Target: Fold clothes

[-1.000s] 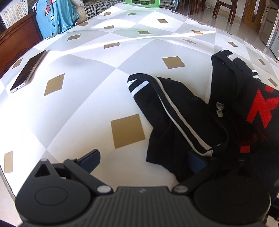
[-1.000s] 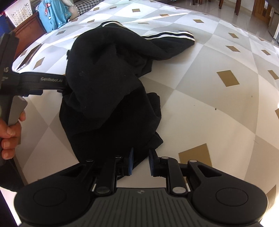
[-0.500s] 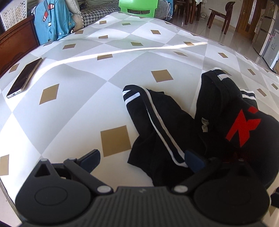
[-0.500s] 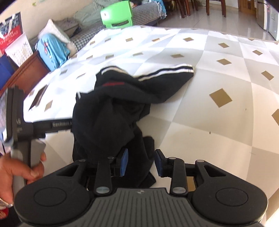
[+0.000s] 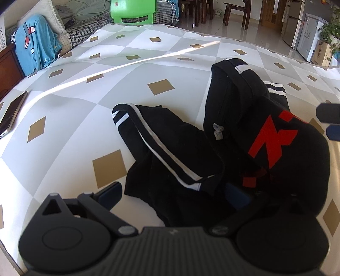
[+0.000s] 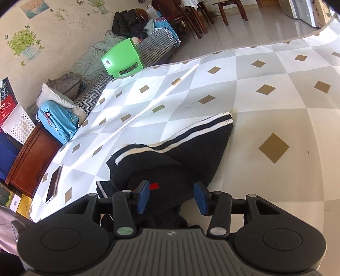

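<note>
A crumpled black sweatshirt (image 5: 170, 131) with white sleeve stripes and red lettering (image 5: 274, 135) lies on the diamond-patterned tablecloth (image 5: 85, 118). My left gripper (image 5: 173, 196) is open wide just above its near hem, and cloth drapes over the right finger (image 5: 235, 197). In the right wrist view the sweatshirt (image 6: 180, 161) sits below my right gripper (image 6: 172, 197), whose jaws are opening. The cloth is under the gap, and the blue pads (image 6: 143, 197) do not press on it. The right gripper's tips (image 5: 330, 122) also show at the right edge of the left wrist view.
A phone (image 5: 10, 114) (image 6: 53, 185) lies near the table's left edge. Past the far edge are a green stool (image 5: 133, 10) (image 6: 122, 58), a sofa holding a blue garment (image 5: 34, 48) (image 6: 57, 121), and a wooden cabinet (image 6: 31, 157). Chairs stand on the tiled floor beyond.
The right gripper's jaws spread from nearly shut on the sweatshirt's hem to well apart, and it rose and rolled. The left gripper drew back a little, staying open.
</note>
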A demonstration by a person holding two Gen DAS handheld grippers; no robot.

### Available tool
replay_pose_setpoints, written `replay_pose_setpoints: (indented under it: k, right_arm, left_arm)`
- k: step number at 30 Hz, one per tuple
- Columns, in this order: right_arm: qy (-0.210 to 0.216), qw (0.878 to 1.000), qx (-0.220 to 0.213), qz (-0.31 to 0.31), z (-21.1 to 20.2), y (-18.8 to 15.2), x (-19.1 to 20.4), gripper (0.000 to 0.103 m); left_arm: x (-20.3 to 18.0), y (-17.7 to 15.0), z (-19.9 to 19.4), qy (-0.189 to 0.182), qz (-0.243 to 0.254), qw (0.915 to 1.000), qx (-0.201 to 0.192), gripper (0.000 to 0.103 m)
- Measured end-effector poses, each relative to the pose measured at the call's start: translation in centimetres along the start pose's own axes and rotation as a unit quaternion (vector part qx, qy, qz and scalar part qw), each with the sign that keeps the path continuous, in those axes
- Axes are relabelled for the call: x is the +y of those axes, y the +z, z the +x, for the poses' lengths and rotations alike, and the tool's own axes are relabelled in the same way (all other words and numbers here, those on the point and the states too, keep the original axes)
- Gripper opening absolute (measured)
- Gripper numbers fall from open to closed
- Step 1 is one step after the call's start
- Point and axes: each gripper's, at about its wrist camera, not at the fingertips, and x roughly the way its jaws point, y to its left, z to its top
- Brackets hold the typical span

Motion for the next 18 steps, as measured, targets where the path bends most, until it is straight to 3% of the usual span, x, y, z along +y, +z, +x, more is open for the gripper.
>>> replay_pose_setpoints:
  k: [9, 18]
  right_arm:
    - [0.052, 0.996, -0.002, -0.069, 2.1, 0.8, 3.9, 0.055]
    - [0.046, 0.989, 0.001, -0.139, 4.4, -0.2, 6.6, 0.057]
  left_arm:
    - [-1.7, -0.8, 0.3, -0.001, 0.058, 0.9983, -0.012, 0.103]
    - [-2.1, -1.1, 0.7, -0.002, 0.072, 0.9973, -0.016, 0.103]
